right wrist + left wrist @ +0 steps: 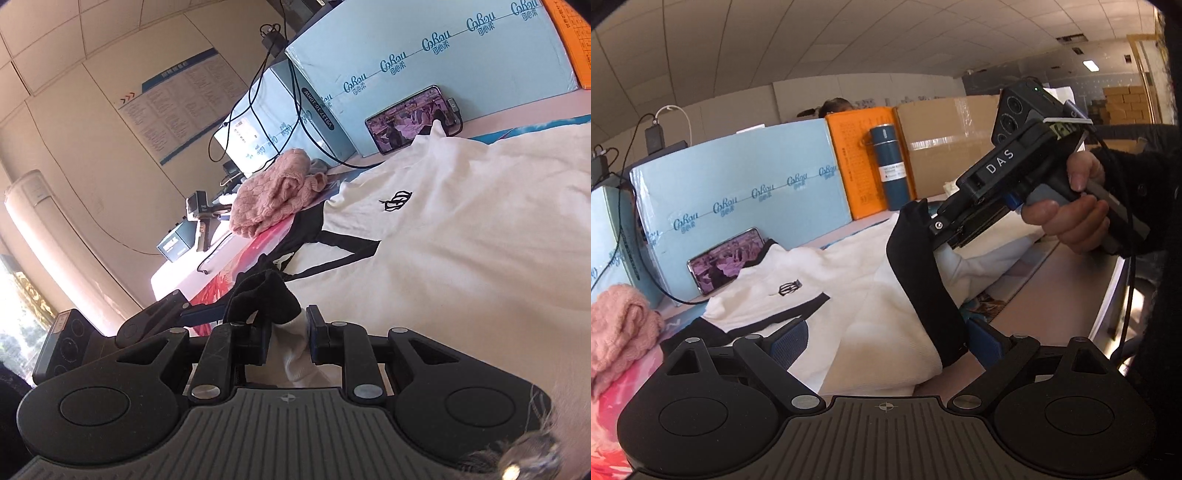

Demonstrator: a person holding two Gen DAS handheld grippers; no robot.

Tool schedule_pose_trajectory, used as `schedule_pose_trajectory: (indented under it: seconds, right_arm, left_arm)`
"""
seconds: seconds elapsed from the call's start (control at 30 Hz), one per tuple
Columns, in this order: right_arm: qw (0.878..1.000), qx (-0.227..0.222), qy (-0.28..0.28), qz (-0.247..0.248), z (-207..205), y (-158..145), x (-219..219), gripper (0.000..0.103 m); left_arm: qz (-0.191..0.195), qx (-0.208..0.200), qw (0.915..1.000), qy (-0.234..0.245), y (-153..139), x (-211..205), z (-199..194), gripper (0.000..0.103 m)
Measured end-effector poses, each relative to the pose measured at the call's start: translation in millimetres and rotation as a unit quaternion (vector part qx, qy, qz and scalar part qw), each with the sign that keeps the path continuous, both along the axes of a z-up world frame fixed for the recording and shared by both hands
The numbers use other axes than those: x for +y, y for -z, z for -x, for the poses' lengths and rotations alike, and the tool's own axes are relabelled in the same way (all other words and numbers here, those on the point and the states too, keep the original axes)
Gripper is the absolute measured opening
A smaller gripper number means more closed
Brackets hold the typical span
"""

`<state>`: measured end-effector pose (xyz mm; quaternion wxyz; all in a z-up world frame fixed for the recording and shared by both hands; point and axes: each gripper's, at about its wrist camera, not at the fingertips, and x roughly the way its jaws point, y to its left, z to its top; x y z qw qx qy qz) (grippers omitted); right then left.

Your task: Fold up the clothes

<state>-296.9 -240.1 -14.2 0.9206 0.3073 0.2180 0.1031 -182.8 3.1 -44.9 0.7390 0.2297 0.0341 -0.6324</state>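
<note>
Right tool (288,338) pinches the white shirt's (461,229) black-trimmed sleeve; left tool (886,339) gapes wide around the shirt on the tabletop (1052,273).

Tiled ceiling (849,33), cream walls (92,122)

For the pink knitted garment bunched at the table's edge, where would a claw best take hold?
The pink knitted garment lies crumpled beside the white sweater. Probably pinch its raised top fold, coming from above on the sweater side: the blue boxes and cables crowd its far side.
</note>
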Motion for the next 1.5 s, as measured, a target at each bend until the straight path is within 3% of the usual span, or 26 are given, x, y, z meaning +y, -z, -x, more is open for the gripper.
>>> schedule_pose_trajectory:
  seconds: [0.2, 0.4, 0.57, 0.67, 0.83, 1.03, 1.13, 1.23, 1.3, 1.37, 1.47, 1.5]
  right_arm:
    - [1.0, -0.005, 0.005, -0.029, 4.7, 2.4, -4.9, 0.019]
    - [0.997, -0.005, 0.015, -0.07, 1.8, 7.2, -10.3, 0.019]
    - [0.998, 0.003, 0.025, -0.063, 2.3, 8.6, -10.0, 0.019]
    - [0.998, 0.006, 0.023, -0.058, 3.4, 9.8, -9.0, 0.019]
    - [0.998, 0.007, 0.016, -0.053, 3.4, 11.0, -7.2, 0.019]
    - [0.998, 0.009, 0.017, -0.059, 3.8, 11.8, -7.8, 0.019]
    - [0.998, 0.013, 0.02, -0.062, 3.1, 12.7, -8.7, 0.019]
    - [0.998, 0.014, 0.02, -0.064, 3.0, 12.8, -9.4, 0.019]
    - [0.998, 0.014, 0.02, -0.065, 2.3, 12.8, -10.1, 0.019]
    - [0.998, 0.013, 0.018, -0.066, 1.7, 13.0, -10.6, 0.019]
    - [0.998, 0.005, 0.012, -0.061, 2.5, 11.2, -9.5, 0.019]
    - [0.998, -0.001, 0.01, -0.055, 4.2, 9.1, -7.6, 0.019]
  left_arm:
    - [-0.002, -0.049, 0.9987, -0.011, 0.0, -1.6, 3.7, 0.094]
    - [0.013, -0.066, 0.9976, -0.013, -2.5, -13.5, 5.0, 0.094]
    - [0.026, -0.08, 0.9964, -0.015, -4.6, -23.8, 6.0, 0.094]
    - [0.038, -0.036, 0.9974, -0.051, -15.3, -19.5, -16.4, 0.094]
    - [0.07, -0.019, 0.983, -0.169, -23.1, -12.8, -45.6, 0.094]
    - [0.093, 0.044, 0.961, -0.257, -30.1, 1.6, -77.5, 0.094]
    - [0.13, 0.108, 0.9591, -0.227, -37.1, 20.9, -87.2, 0.094]
    - [0.149, 0.165, 0.9675, -0.12, -39.4, 36.2, -86.0, 0.096]
    - [0.109, 0.143, 0.9818, -0.059, -37.5, 29.7, -71.5, 0.1]
    - [0.065, 0.092, 0.9926, -0.045, -31.7, 14.8, -59.9, 0.1]
    - [-0.002, 0.013, 0.9995, -0.029, -22.6, -8.0, -43.1, 0.099]
    - [-0.006, 0.008, 0.9997, -0.022, -21.4, -12.2, -44.2, 0.098]
